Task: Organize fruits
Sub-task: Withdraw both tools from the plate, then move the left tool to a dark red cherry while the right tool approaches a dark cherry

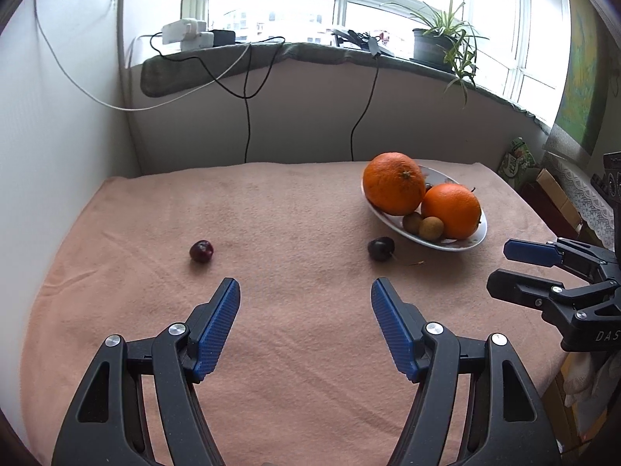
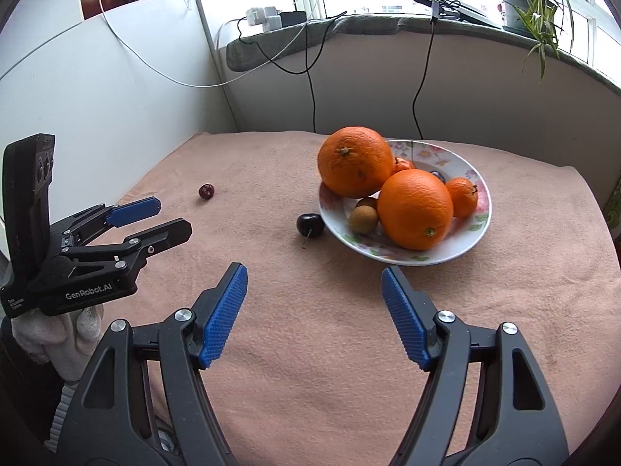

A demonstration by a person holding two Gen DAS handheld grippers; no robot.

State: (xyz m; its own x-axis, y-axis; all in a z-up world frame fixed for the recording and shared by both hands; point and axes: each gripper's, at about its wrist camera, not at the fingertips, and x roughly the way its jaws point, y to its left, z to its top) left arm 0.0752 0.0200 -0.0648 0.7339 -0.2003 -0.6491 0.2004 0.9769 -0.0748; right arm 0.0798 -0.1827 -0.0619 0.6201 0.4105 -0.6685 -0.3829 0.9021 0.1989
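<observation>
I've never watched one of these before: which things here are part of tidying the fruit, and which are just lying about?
Part of the job:
- red cherry and dark cherry, loose on the cloth
- flowered bowl holding the oranges
- left claw, right claw, both open and empty

Just lying about:
- potted plant
- chargers and cables at the windowsill

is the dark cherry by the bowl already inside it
No, the dark cherry lies on the pink cloth just outside the bowl.

"GenRobot.AI" on left gripper (image 2: 170, 215) body; "DAS" partial on right gripper (image 1: 500, 268).
</observation>
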